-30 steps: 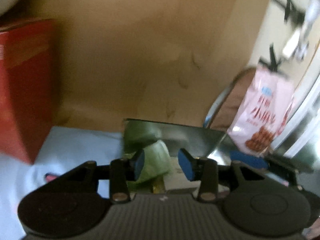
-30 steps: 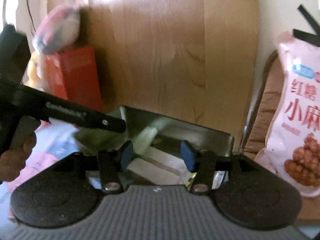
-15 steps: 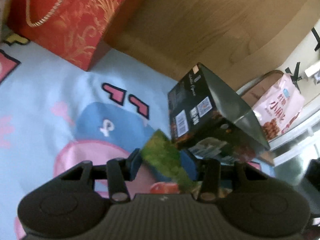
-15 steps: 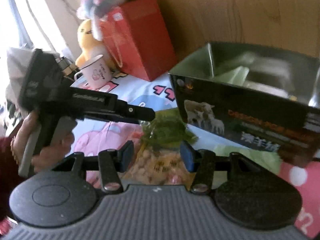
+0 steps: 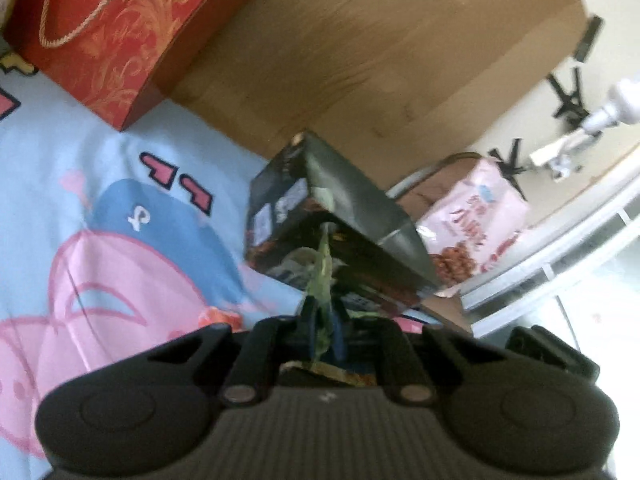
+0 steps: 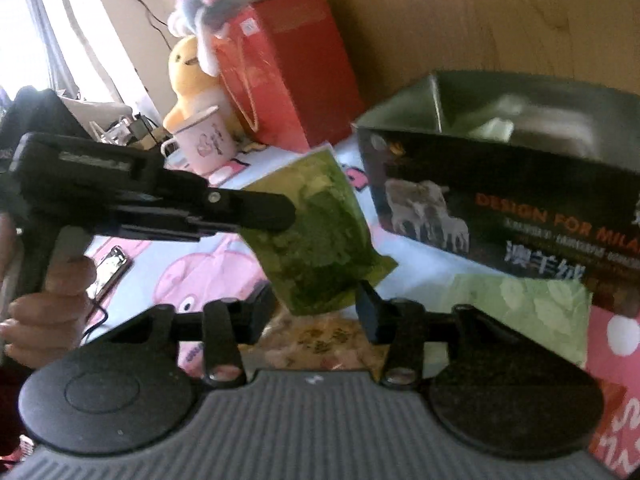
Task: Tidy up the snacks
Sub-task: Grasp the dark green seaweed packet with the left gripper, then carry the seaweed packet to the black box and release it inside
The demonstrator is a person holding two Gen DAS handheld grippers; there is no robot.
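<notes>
Left gripper pinches a green snack packet beside the black box reading "DESIGN FOR MILA".

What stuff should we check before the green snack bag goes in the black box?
1. Left gripper shut on the green snack bag: ok, the bag's edge is pinched between its fingers.
2. Bag lifted off the bedsheet: ok, in the right wrist view it hangs in the air.
3. Dark box open on top: ok, its inside shows.
4. Room left in the box: cannot tell, pale packets already lie inside and it is blurry.
5. Right gripper out of the way: not ok, its jaws are closing just under the bag, with nothing pinched.
6. Other snacks waiting: ok, a light green packet lies by the box.
</notes>
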